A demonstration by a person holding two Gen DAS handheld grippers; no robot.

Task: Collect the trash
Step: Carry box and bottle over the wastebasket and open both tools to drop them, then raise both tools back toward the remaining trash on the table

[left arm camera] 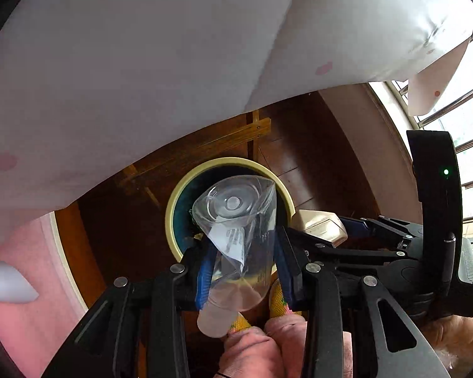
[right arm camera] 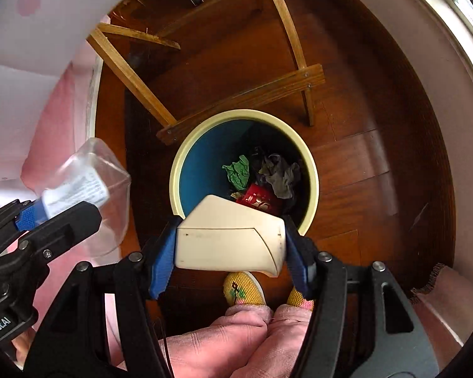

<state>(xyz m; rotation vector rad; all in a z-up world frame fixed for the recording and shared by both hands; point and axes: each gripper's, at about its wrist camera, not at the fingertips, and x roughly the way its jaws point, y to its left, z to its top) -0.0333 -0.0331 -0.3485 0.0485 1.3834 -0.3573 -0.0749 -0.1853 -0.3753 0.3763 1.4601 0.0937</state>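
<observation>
Left tool (left arm camera: 242, 261) clamped on a clear plastic bottle (left arm camera: 236, 220), held above the round bin (right arm camera: 312, 170) on the wooden floor (right arm camera: 362, 157). Right tool (right arm camera: 230, 252) clamped on a cream box (right arm camera: 230, 239), just over the bin's near rim. Bin holds crumpled trash (right arm camera: 261, 182).

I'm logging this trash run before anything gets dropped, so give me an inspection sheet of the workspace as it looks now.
Surface: dark wooden floor.
Job's things: clear plastic bottle and cream box, both held above the floor; trash bin, cream rim, blue inside.
Clutter: green crumpled paper, red packet, grey wad, all in the bin.
Grippers: left gripper shut on the bottle; right gripper shut on the box.
Cables: nothing seen.
Surroundings: wooden frame, white spotted cloth, window, person's yellow shoes.
</observation>
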